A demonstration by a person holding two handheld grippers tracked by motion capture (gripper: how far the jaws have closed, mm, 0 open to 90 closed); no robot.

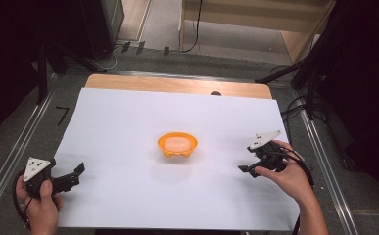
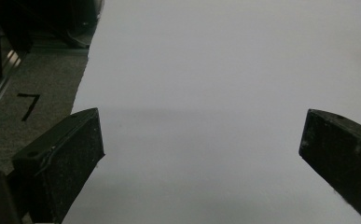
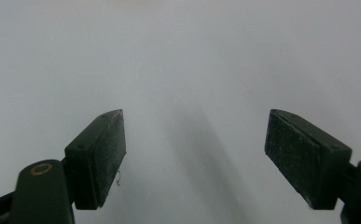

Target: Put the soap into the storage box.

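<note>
Both the left claw and the right claw stand open and empty, so a careless reach may tip the orange bowl on the smooth white sheet.

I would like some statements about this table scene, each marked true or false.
1. The orange bowl stands on the white sheet. True.
2. The left gripper holds the bowl. False: its jaws are open with nothing between them.
3. The right gripper is to the right of the bowl, apart from it. True.
4. The bowl lies upside down. False: it is upright, with something pale orange inside.
</note>
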